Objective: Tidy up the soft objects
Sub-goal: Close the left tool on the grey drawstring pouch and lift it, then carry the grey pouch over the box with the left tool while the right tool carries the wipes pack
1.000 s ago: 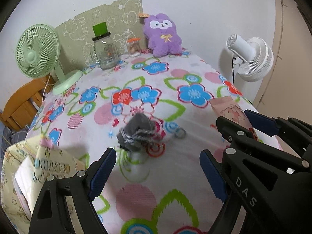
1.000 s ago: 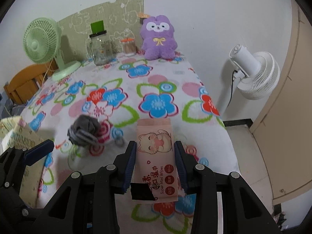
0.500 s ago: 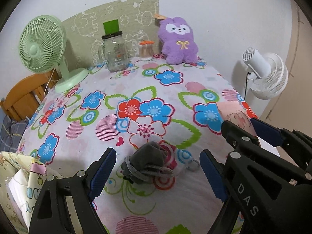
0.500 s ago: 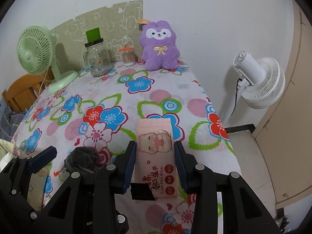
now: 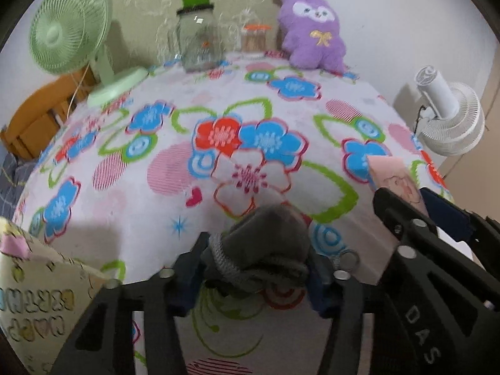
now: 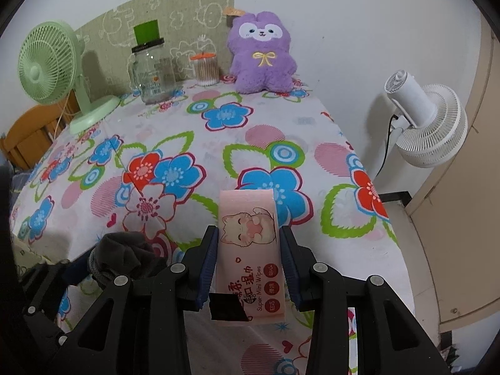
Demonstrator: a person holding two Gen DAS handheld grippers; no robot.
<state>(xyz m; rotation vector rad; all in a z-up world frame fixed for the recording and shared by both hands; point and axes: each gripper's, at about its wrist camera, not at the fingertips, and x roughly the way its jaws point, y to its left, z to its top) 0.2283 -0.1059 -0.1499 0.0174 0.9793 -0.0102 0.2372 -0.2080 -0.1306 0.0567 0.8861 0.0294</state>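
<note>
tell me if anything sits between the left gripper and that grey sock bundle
Nothing visible does. The left gripper has just been closing and its blue pads already flank the grey sock bundle on the floral tablecloth, apparently touching both sides.

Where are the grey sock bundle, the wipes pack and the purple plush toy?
grey sock bundle (image 5: 265, 243): left wrist view, its top.
wipes pack (image 6: 248, 228): right wrist view, cat picture.
purple plush toy (image 6: 262, 62): right wrist view, chest bow.
</note>
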